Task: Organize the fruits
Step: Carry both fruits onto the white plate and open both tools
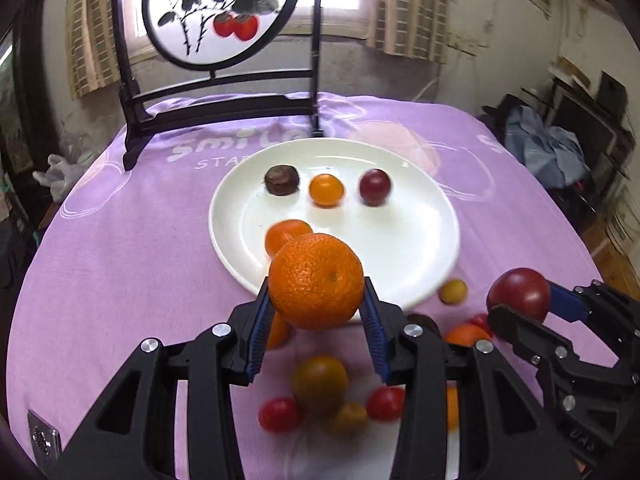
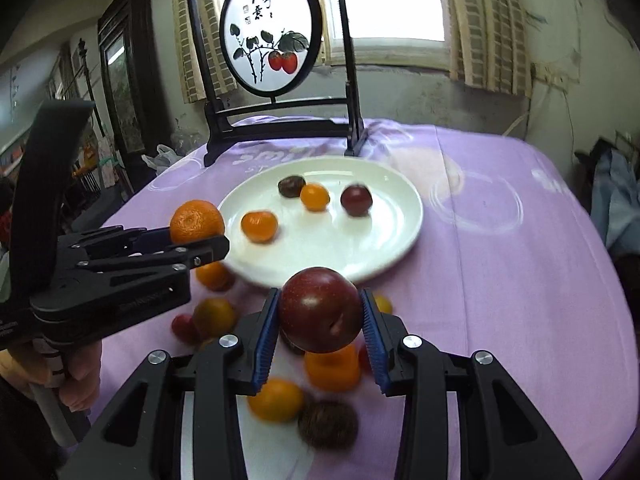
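Note:
My left gripper (image 1: 316, 300) is shut on a large orange mandarin (image 1: 316, 282), held above the table just before the near rim of the white plate (image 1: 400, 248); it also shows in the right wrist view (image 2: 196, 222). My right gripper (image 2: 320, 322) is shut on a dark red plum (image 2: 320, 310), also seen in the left wrist view (image 1: 519, 295), held above a pile of loose fruit (image 2: 276, 400). On the plate (image 2: 360, 248) lie a brown fruit (image 1: 282, 179), a small orange fruit (image 1: 326, 189), a dark red plum (image 1: 375, 187) and a mandarin (image 1: 286, 235).
Loose tomatoes, oranges and brown fruit lie on the purple cloth (image 1: 120, 248) under both grippers, near the front edge. A black-framed round painted screen (image 2: 272, 40) stands at the table's back. A small yellow fruit (image 1: 453, 291) lies by the plate's right rim.

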The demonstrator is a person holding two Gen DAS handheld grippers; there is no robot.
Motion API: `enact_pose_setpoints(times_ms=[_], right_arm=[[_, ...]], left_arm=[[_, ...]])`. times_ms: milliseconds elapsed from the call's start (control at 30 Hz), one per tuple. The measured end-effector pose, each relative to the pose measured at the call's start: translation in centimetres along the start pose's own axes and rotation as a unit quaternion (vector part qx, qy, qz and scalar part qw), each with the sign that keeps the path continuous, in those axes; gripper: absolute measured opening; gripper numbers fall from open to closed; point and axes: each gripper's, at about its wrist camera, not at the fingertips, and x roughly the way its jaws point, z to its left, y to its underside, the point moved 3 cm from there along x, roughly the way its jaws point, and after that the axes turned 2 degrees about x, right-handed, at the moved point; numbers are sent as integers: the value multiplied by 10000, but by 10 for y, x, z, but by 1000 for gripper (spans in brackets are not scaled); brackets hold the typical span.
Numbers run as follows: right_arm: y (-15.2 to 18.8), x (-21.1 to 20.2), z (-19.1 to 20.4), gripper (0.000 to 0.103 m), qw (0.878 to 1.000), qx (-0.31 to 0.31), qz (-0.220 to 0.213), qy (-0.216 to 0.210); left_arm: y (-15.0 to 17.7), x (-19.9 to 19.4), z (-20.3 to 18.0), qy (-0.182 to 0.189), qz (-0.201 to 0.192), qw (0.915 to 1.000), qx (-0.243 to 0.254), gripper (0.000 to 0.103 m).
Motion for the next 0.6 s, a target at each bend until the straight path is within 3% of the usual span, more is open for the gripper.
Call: enact_pose_setpoints(times_ms=[267,333,400,433,467,533,600], right_arm=[[-26,76,-3,40,9976,159,674,86],[-26,87,-2,42,9969,163,756,145],[-25,93,-3,56,9959,268,855,155],[-25,92,-3,60,9959,307,840,122],[-25,89,-2,61,9965,324,767,99],[-25,80,-1,61,9974,270,668,98],[-24,72,-2,61,9978,268,603,102]], left_arm=[[-33,62,16,-82,475,9981,-378,41],[-41,70,16,-83,430,9982,-412,42],[-47,72,14,-110,333,9987,-383,54],[-49,69,13,-130,226,9989,-377,73],[-50,64,12,-166,91,9991,-377,81],[-51,55,9,-187,-88,9993,-312,81],[-48,49,5,-117,-14,9997,-231,82]])
